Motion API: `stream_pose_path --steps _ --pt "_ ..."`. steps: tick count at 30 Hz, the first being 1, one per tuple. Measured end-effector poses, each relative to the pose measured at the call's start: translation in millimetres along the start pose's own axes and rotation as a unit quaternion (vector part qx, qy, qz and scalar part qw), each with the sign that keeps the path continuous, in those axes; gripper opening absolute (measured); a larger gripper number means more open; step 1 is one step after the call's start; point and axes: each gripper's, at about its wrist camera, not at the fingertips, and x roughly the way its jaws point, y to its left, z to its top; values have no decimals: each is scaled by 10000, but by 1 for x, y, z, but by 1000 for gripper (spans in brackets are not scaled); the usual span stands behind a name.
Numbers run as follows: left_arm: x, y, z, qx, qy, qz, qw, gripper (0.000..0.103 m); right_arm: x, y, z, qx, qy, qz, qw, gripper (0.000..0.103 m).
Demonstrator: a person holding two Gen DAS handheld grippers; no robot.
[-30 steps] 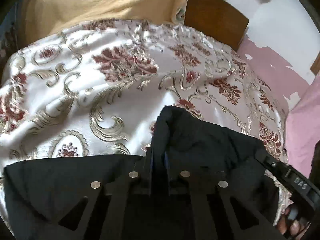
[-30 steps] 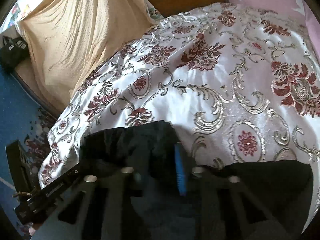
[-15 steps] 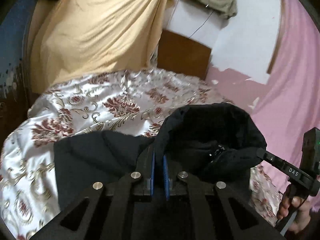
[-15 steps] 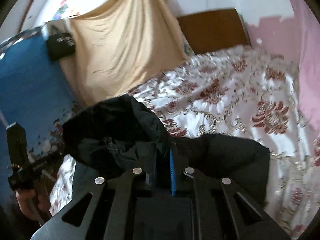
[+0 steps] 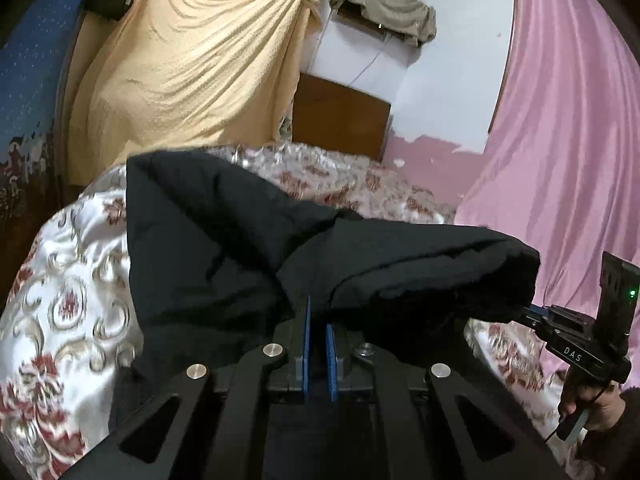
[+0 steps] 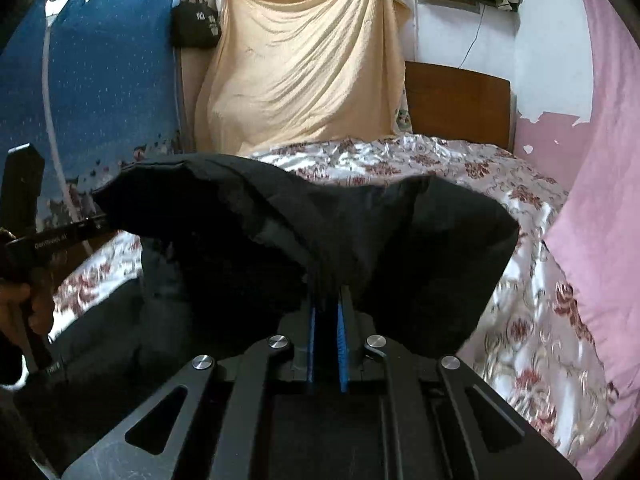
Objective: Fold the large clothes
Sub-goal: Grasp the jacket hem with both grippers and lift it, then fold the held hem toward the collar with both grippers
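Observation:
A large black padded garment (image 5: 248,240) hangs lifted above the bed between both grippers. My left gripper (image 5: 319,312) is shut on a fold of its edge, blue pads close together. My right gripper (image 6: 329,300) is shut on another part of the same garment (image 6: 280,240). In the left wrist view the right gripper (image 5: 532,314) pinches the garment's far right end. In the right wrist view the left gripper (image 6: 96,222) holds its left end. The garment's lower part drapes down onto the bed.
The bed has a white satin cover with red and gold flowers (image 5: 72,312), also seen in the right wrist view (image 6: 532,320). A wooden headboard (image 6: 456,100) stands at the back. A yellow cloth (image 5: 192,64), a pink curtain (image 5: 568,140) and a blue sheet (image 6: 100,80) hang around.
Both grippers have risen from the bed surface, lifting the black garment with them. The view has tilted up from the bedcover to the room walls.

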Motion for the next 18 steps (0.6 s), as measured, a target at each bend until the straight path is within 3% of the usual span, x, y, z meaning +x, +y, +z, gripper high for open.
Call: stream_pose_path --steps 9,18 --pt "56 14 -26 246 612 437 9969 7 63 -14 -24 37 588 -253 9979 8" --pt "108 30 -24 142 931 510 9942 7 127 -31 -24 117 853 -265 9959 7"
